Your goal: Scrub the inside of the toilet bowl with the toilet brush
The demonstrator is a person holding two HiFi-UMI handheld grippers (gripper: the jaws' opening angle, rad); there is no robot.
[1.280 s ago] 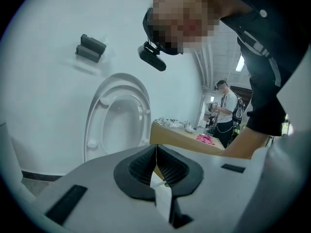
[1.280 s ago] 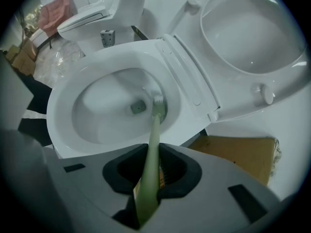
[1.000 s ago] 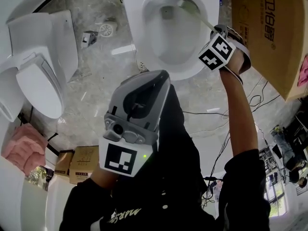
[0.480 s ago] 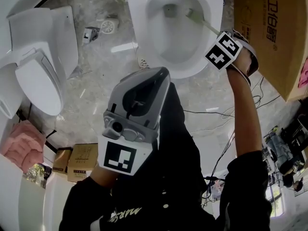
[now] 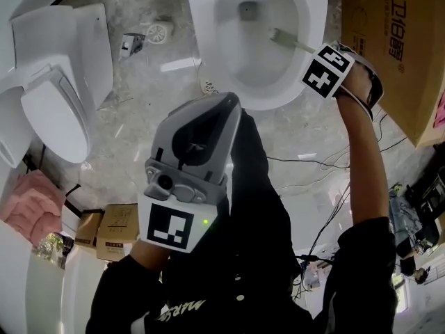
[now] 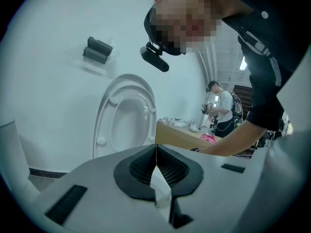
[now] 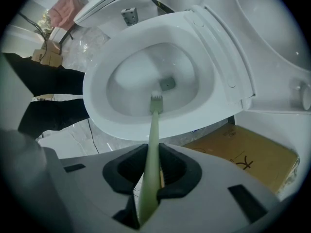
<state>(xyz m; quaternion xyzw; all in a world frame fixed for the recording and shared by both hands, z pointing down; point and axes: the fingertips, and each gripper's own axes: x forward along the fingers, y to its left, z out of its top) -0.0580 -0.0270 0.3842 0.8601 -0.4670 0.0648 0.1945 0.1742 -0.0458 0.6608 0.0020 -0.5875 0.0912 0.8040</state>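
Left gripper [image 6: 156, 152]: jaws pressed together, nothing between them. It is held back from the toilet bowl [image 7: 99, 101], on its near side, close to the person's dark-clothed body.

Right gripper [image 7: 153, 171]: jaws clamped on the pale green handle of the toilet brush [image 7: 153, 125]. In the head view it sits just outside the bowl's right rim. The handle slants over the rim and down into the bowl. The brush head is low on the inner wall, near the drain opening [image 7: 167, 84].

The lid [image 7: 272, 47] is tipped up behind the bowl. A cardboard box [image 5: 393, 44] stands right of the bowl. Black cables [image 5: 306, 164] lie on the marble floor [image 5: 146, 103] on the bowl's near side. A second toilet [image 5: 55, 113] stands well left of the bowl.
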